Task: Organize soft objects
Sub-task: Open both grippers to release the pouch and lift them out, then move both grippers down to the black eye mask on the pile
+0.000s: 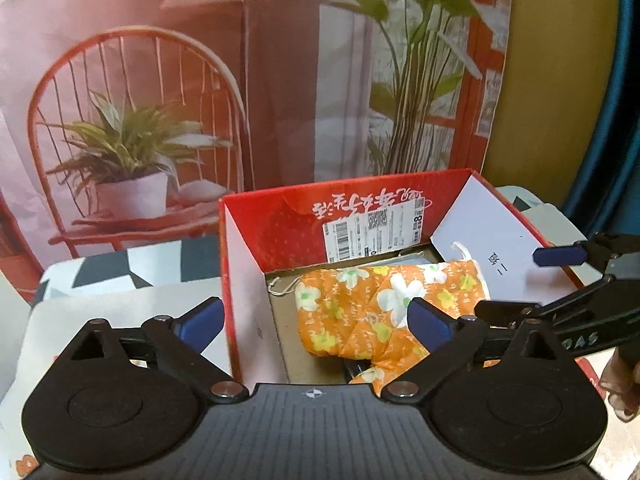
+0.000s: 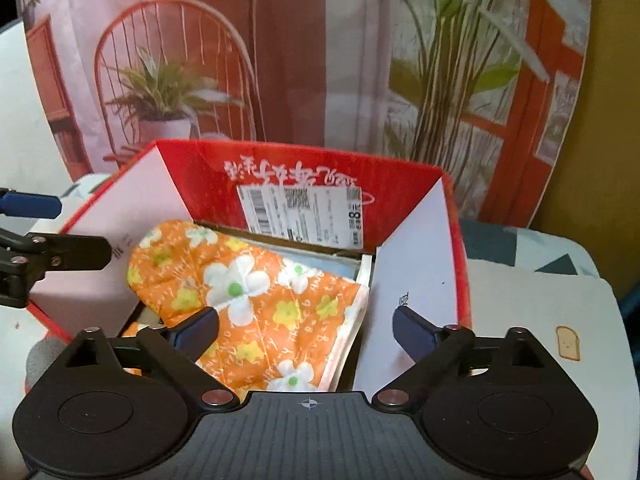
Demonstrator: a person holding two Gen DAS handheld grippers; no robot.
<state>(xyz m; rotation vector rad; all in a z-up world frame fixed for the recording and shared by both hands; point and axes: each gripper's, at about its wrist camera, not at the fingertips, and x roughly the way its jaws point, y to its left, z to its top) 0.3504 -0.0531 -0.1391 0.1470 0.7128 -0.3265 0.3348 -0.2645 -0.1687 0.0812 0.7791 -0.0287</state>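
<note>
An orange oven mitt with white and yellow flowers (image 1: pixel 372 308) lies inside an open red cardboard box (image 1: pixel 280 224). It also shows in the right wrist view (image 2: pixel 256 304), in the same box (image 2: pixel 304 168). My left gripper (image 1: pixel 316 320) is open and empty, its jaws astride the box's left wall. My right gripper (image 2: pixel 306 332) is open and empty, just above the mitt at the box's near edge. The right gripper's blue fingertips (image 1: pixel 558 256) show at the right in the left wrist view. The left gripper's fingertips (image 2: pixel 32 205) show at the far left in the right wrist view.
The box stands on a table with a white mat (image 1: pixel 120 312) and a dark-and-white patterned cloth (image 1: pixel 108 268). A printed backdrop of a red chair and plants (image 1: pixel 132 140) hangs behind. A shipping label (image 2: pixel 300 212) sticks to the box's back flap. Something blue (image 2: pixel 320 264) lies under the mitt.
</note>
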